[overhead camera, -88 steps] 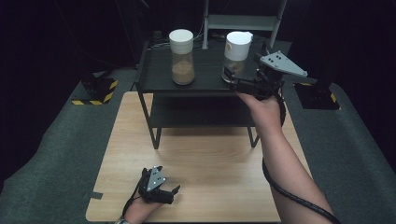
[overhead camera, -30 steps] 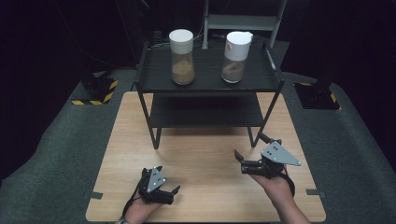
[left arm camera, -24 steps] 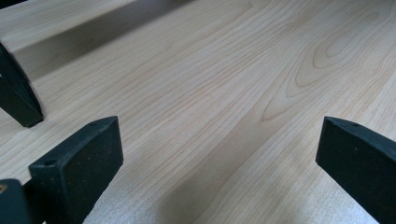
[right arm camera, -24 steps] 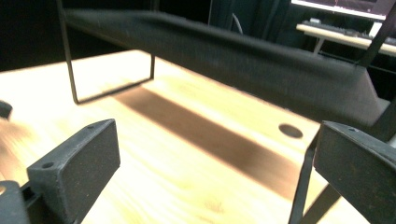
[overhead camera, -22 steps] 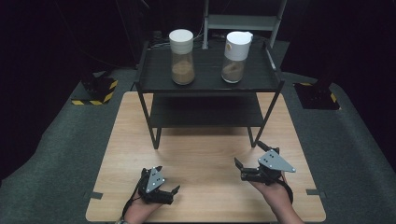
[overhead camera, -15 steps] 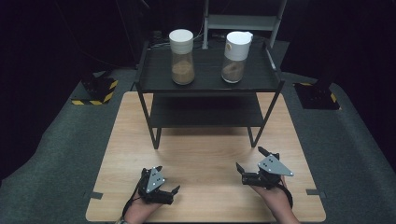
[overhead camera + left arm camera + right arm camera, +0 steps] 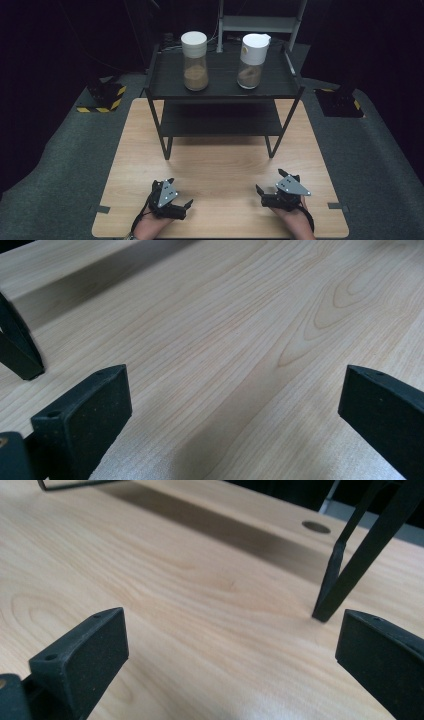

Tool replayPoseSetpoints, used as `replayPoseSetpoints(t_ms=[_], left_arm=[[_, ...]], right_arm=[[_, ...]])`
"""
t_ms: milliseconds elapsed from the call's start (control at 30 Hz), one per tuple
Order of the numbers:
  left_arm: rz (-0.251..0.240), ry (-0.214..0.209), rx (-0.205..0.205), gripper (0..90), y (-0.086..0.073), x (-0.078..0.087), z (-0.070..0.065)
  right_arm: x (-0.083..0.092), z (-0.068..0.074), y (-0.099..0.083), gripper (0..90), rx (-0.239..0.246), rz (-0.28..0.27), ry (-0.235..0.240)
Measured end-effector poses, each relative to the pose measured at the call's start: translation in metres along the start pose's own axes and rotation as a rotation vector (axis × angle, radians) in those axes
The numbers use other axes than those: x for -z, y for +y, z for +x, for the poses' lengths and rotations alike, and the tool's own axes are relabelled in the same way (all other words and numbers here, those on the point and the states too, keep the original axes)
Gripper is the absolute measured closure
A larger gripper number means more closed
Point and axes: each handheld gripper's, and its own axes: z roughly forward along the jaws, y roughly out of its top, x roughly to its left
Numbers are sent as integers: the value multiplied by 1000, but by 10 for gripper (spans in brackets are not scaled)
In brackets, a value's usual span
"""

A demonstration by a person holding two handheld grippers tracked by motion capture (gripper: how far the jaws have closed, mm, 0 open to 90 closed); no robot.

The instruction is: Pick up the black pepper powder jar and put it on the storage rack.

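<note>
Bright tabletop, dark surroundings, soft shadows

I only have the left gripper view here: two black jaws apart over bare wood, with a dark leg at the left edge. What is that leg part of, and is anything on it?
Observer: It belongs to a black two-tier shelf at the far side of the table. Two jars stand on its top tier.
Operator: Are the jars alike?
Observer: Both hold brown powder. The left jar has a flat cream lid, and the right jar has a white lid with a small spout.
Operator: Where is the other gripper?
Observer: The right gripper sits low at the table's near right, jaws apart and empty, level with the left gripper.
</note>
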Motion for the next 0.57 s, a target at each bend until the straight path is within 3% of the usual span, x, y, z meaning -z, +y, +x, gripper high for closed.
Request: replayPoseSetpoints(t_ms=[400,567], left_arm=[[5,4,-15,10,1,0,-2],[8,14,-4,9,1,1,-4]], right_arm=[[0,6,2,0,58,39,-13],[2,0,2,0,31,41,8]])
